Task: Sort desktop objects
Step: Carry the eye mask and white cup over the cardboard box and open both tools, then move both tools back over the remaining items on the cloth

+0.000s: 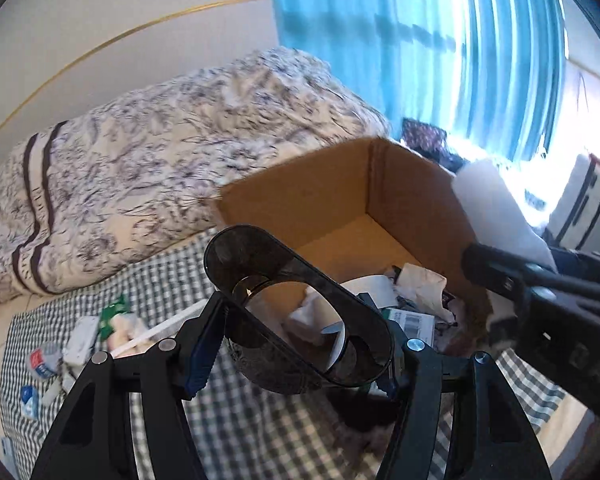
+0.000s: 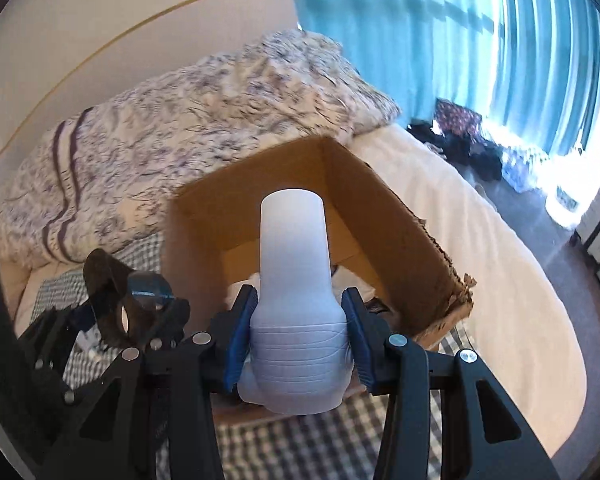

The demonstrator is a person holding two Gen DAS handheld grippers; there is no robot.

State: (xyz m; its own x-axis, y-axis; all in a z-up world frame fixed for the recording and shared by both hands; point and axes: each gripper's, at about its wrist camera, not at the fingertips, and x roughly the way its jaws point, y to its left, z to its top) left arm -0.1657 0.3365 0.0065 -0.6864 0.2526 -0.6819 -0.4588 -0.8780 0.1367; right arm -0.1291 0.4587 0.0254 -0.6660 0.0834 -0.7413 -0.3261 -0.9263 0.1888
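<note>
A checked cloth [image 1: 260,420] covers the bed [image 2: 500,280], with a patterned quilt [image 1: 160,168] heaped at 10 o'clock and teal curtains [image 1: 440,60] at 1 o'clock. An open box [image 1: 340,208] sits ahead, paper scraps inside. The left gripper [image 1: 296,356] is clamped on a dark cup [image 1: 300,320] at the box's near rim. The right gripper [image 2: 300,340] grips a white bottle [image 2: 294,280] over the box. Small packets [image 1: 60,352] lie at 8 o'clock.
</note>
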